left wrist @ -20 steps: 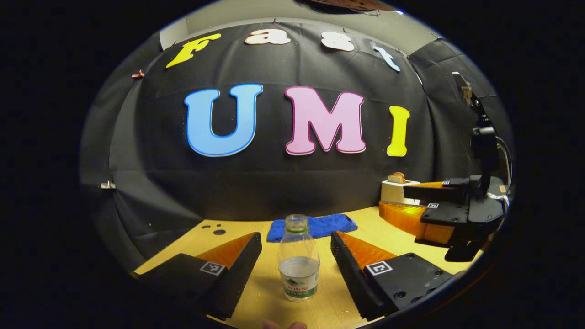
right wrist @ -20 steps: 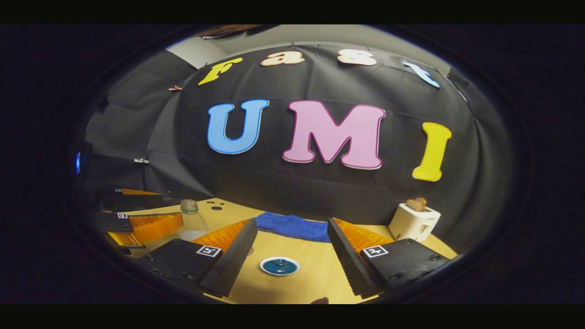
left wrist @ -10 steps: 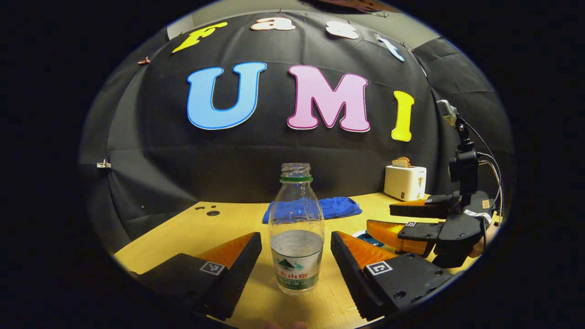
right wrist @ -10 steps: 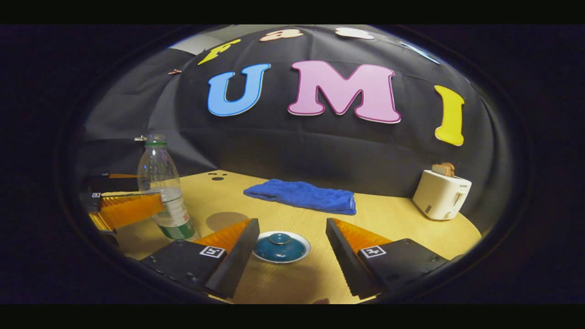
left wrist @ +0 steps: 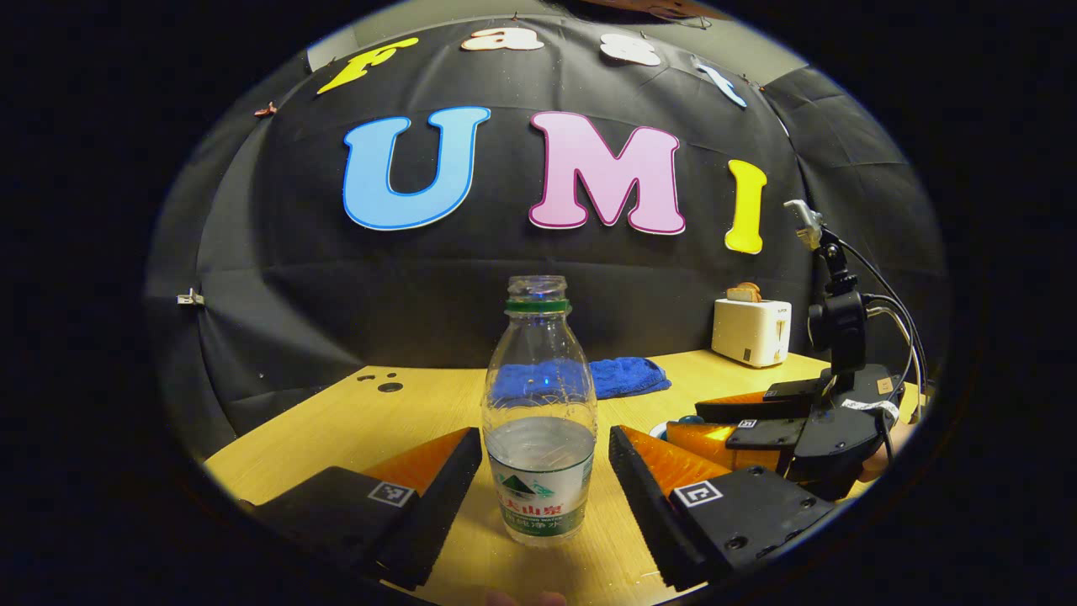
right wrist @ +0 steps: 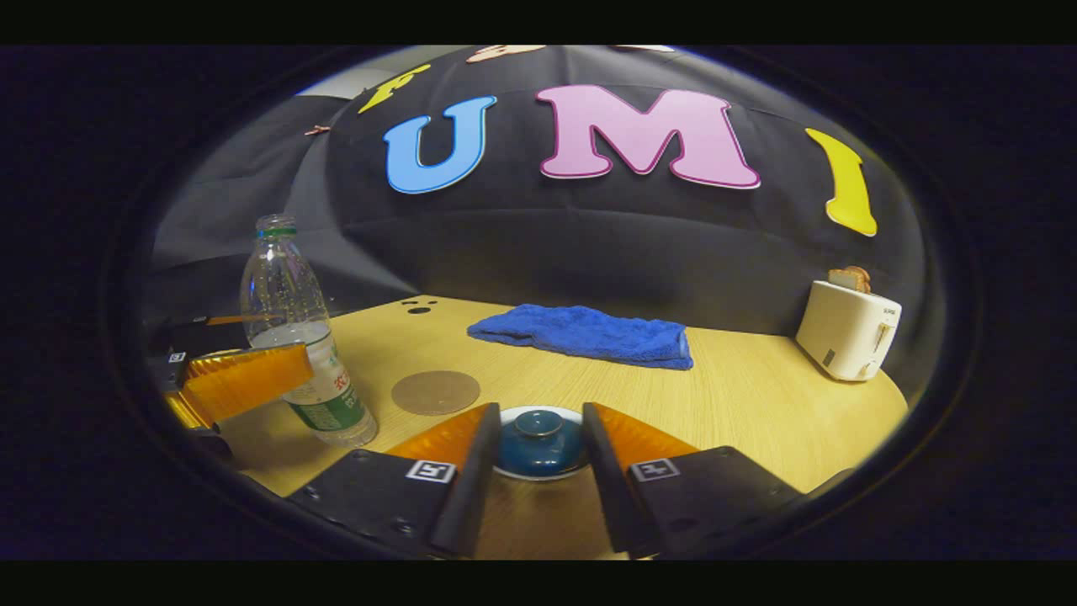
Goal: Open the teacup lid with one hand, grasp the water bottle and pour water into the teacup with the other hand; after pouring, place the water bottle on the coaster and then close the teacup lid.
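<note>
An uncapped clear water bottle [left wrist: 538, 421], about a third full, stands upright on the wooden table. My left gripper [left wrist: 545, 473] is open, with one finger on each side of the bottle's lower body and a small gap to each. The bottle [right wrist: 296, 337] also shows at the left of the right gripper view, with a left finger [right wrist: 244, 380] in front of it. The teacup with its blue lid [right wrist: 538, 439] sits between the fingers of my right gripper [right wrist: 538, 433]. They have narrowed to the lid's width, and I cannot make out contact. A round brown coaster [right wrist: 436, 392] lies between bottle and cup.
A folded blue towel [right wrist: 589, 335] lies toward the back of the table [right wrist: 757, 404]. A white toaster [right wrist: 848, 330] holding bread stands at the back right. The right gripper's body and cables [left wrist: 829, 404] rise at the right of the left gripper view.
Both grippers came down and forward. The bottle now sits deeper between the left fingers. The right fingers closed in from wide open to flank the teacup lid.
</note>
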A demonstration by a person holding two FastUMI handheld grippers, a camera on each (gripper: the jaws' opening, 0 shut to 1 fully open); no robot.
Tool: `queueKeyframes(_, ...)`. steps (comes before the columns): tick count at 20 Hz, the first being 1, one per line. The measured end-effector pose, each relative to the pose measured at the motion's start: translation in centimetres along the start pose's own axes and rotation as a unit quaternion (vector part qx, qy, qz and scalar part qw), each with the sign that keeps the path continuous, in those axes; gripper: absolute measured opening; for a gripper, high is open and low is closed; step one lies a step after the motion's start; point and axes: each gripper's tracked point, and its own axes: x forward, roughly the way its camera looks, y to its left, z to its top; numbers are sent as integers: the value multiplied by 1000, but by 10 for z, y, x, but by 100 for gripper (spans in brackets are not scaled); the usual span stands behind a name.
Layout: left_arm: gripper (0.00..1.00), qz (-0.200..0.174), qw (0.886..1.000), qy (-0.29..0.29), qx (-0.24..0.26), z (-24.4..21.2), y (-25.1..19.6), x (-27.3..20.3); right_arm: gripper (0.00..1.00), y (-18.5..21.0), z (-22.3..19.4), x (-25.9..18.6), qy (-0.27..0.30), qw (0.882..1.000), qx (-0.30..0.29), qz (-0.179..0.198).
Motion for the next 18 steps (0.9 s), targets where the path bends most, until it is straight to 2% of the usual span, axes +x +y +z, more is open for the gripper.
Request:
queueKeyframes(5, 96, 5, 1000, 9, -2, -7, 2, 9, 32, 6, 3, 3, -5, 1000, -9, 19)
queueKeyframes(6, 96, 5, 1000, 10, -5, -10, 1, 10, 30, 6, 4, 4, -3, 1000, -13, 23)
queueKeyframes(7, 96, 5, 1000, 11, -8, -11, 1, 11, 29, 5, 4, 4, -4, 1000, -16, 23)
queueKeyframes(8, 100, 6, 1000, 14, -9, -14, 1, 11, 32, 2, 5, 2, -6, 1000, -17, 21)
queueKeyframes(9, 96, 7, 1000, 15, -9, -14, 2, 12, 35, 1, 8, 2, -10, 1000, -18, 20)
queueKeyframes(12, 96, 10, 1000, 18, -10, -18, 3, 15, 30, -2, 22, 0, -30, 999, -22, 17)
queueKeyframes(13, 96, 9, 1000, 21, -11, -20, 3, 17, 34, -3, 26, 1, -34, 999, -19, 18)
queueKeyframes(15, 96, 11, 1000, 25, -13, -23, 3, 19, 35, -7, 36, -2, -44, 999, -18, 13)
queueKeyframes(16, 100, 12, 999, 26, -15, -25, 3, 19, 35, -11, 41, -5, -49, 999, -20, 9)
queueKeyframes(18, 96, 15, 999, 26, -17, -25, 4, 18, 35, -20, 49, -10, -57, 998, -23, 1)
